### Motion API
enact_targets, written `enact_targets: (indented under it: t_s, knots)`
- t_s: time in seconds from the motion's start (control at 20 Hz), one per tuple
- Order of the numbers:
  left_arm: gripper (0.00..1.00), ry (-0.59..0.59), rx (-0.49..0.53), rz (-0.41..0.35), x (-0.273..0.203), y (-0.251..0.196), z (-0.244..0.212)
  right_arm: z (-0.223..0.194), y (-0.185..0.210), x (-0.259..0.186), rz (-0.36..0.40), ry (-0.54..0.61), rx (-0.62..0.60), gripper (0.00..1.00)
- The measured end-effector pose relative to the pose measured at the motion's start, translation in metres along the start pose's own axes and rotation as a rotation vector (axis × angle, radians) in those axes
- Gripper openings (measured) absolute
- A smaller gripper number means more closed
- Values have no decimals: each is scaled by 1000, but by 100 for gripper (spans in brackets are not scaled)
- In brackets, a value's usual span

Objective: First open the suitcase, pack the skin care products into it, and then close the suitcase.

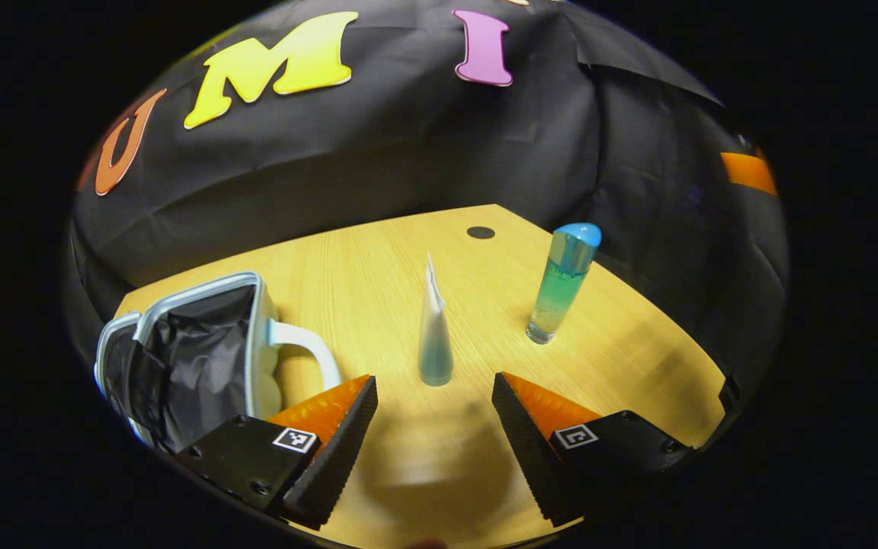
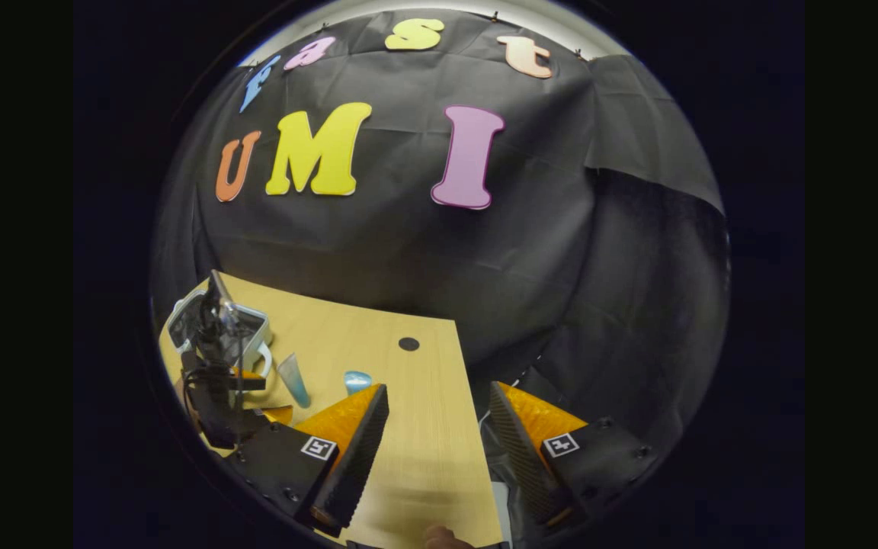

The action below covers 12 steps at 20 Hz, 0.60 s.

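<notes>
your left claw (image 1: 434, 427) is spread wide, facing the upright tube (image 1: 434, 335). suitcase (image 1: 187, 358) lies open. your right claw (image 2: 439, 442) gapes empty over the table (image 2: 424, 457) edge.

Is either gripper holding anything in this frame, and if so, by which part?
Nothing is held. The left gripper is open, short of the upright tube; the right gripper is open over the table's edge.

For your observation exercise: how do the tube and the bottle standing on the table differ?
The tube is frosted and tapers to a flat, thin top; the bottle is clear, round, with a blue cap. The tube stands closer to the left gripper, right ahead of its open fingers; the bottle stands farther right. Both are upright with bluish contents.
</notes>
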<state>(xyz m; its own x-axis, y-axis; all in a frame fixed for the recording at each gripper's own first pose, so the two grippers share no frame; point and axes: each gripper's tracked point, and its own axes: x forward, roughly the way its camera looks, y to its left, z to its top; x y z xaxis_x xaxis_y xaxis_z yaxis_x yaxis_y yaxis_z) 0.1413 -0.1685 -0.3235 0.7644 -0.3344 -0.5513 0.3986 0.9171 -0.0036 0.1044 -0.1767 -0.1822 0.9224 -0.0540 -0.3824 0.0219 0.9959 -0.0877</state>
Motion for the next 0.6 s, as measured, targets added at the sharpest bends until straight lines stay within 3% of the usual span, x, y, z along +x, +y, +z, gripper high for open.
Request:
enact_targets:
  t_s: [0.25,0.45,0.6]
  knots:
    - [95,25,-8,60,50,2,-7,-29,-5,13,2,66,-2,80]
    - [83,-2,1,80,64,6,0,-52,-9,18,-4,116,-20,80]
    - [66,-20,-17,74,72,4,2,-63,-7,25,-3,135,-36,80]
